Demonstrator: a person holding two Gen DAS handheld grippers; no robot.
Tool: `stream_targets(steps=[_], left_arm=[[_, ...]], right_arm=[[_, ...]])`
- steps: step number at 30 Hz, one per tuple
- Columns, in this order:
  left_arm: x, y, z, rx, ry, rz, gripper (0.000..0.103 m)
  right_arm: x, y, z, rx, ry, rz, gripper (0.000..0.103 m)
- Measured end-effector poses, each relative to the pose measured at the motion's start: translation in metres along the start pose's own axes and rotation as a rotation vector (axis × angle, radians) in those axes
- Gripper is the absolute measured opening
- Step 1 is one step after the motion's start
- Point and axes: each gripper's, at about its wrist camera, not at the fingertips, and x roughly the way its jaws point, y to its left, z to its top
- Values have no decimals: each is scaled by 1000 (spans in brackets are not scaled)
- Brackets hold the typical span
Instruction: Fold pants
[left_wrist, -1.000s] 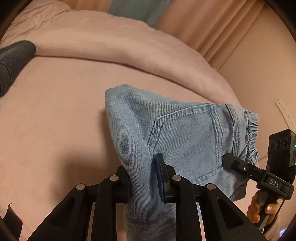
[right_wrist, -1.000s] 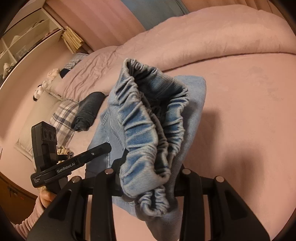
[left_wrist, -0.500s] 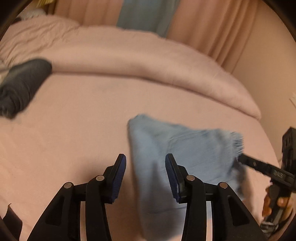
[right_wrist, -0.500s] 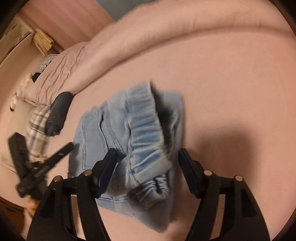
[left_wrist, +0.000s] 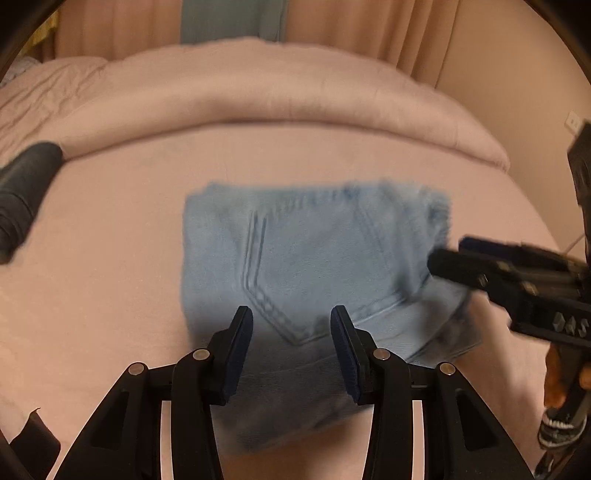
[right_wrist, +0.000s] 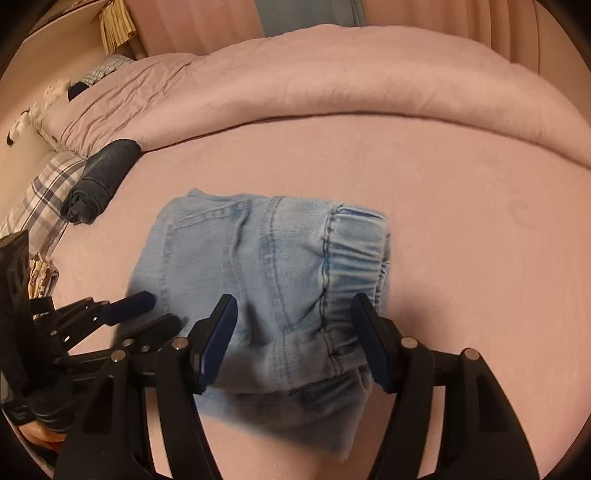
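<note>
Light blue denim pants (left_wrist: 314, 266) lie folded into a compact rectangle on the pink bed, back pocket up, elastic waistband on the right. My left gripper (left_wrist: 291, 328) is open and empty, hovering over the near left part of the pants. My right gripper (right_wrist: 295, 325) is open and empty over the waistband end (right_wrist: 354, 251). The right gripper shows at the right of the left wrist view (left_wrist: 498, 266); the left gripper shows at lower left of the right wrist view (right_wrist: 140, 314).
A rolled dark garment (right_wrist: 99, 181) lies at the left on the pink bed (right_wrist: 461, 221). A bunched pink duvet (left_wrist: 258, 92) runs along the far side. A plaid pillow (right_wrist: 40, 195) sits at the far left. Curtains and a wall stand behind.
Both grippers were shut on the lifted pants, then opened and let them drop. The pants now lie flat on the bed and both grippers have pulled back above them.
</note>
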Motion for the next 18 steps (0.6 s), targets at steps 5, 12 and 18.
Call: stream_targets(steps=[5,12,18], left_arm=[[-62,-1,14,-63,-81,39,78],[-116,-20,22,-60,-105,101,82],[-136,-34,25,-51,-44,206,94]], right_arm=[[-64,10,3,-42,-54,-40,81],[-125,18,0,-68,-84,-75,102],[-152,31,-6,-82,-92,-118,103]])
